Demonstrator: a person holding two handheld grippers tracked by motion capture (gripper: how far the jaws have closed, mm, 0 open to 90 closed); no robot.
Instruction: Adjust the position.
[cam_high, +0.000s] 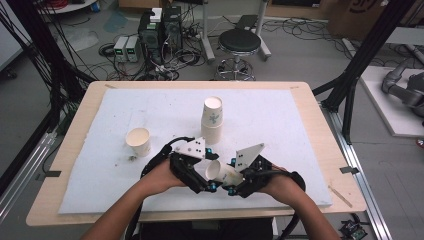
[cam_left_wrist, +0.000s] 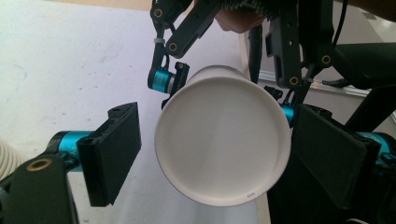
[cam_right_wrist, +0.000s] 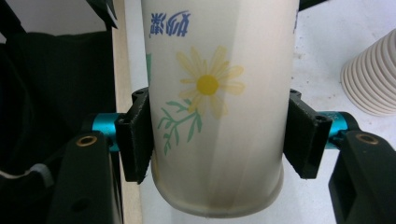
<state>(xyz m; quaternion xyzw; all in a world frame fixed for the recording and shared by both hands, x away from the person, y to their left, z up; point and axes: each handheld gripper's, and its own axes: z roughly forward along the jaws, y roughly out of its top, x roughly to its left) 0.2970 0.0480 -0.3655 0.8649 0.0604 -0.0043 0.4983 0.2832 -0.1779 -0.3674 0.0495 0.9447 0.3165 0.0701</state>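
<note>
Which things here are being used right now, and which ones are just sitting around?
In use:
paper cup, clamped by the right gripper
left gripper, jaws open around the cup's rim
stack of cups
single cup on the white mat

Just lying about:
stool
computer boxes
floor cables

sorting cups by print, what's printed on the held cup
A yellow daisy with green stems on the cup, clearest in the right gripper view.

High view overhead; gripper views close on shared cup (cam_high: 220, 172).

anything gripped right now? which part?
Right gripper clamps the paper cup across its side wall near the base. Left gripper stands open around its rim.
</note>
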